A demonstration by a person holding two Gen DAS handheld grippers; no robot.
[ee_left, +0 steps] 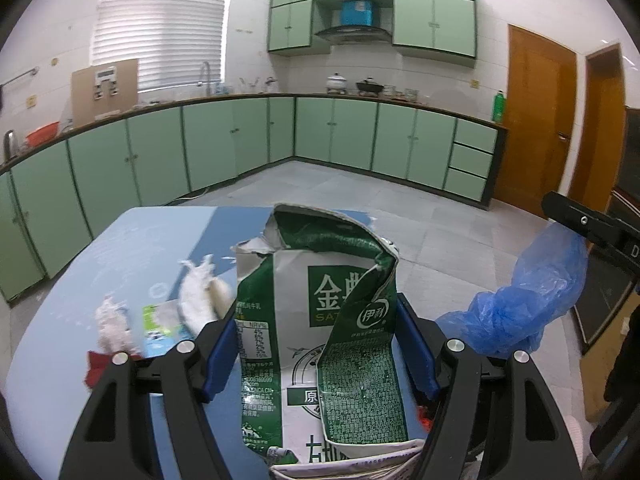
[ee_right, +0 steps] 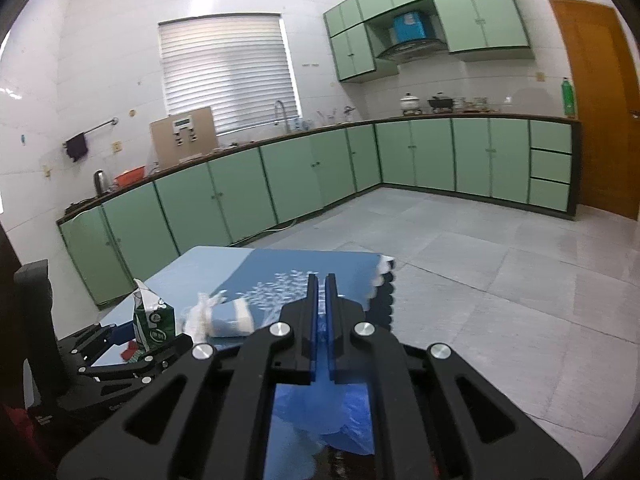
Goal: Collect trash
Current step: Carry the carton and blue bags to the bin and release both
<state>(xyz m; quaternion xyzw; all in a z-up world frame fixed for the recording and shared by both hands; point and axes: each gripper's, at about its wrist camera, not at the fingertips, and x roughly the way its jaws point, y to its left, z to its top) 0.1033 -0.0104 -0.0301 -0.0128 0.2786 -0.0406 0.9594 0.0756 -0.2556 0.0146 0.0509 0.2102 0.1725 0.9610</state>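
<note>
Beside the gripped milk carton (ee_left: 320, 320), crumpled tissue (ee_left: 202, 300) and blue bag (ee_left: 520, 308).

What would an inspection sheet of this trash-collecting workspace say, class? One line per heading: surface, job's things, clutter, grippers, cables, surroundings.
Surface: blue table, darker blue patterned mat on its far part.
Job's things: torn green milk carton upright between the left gripper's fingers; blue plastic bag hanging from the right gripper.
Clutter: crumpled white tissues, a small green-and-white wrapper, a red scrap on the table.
Grippers: left gripper shut on the carton; right gripper shut on the bag.
Cables: nothing seen.
Surroundings: green kitchen cabinets, blinded window, wooden door, grey tiled floor.
</note>
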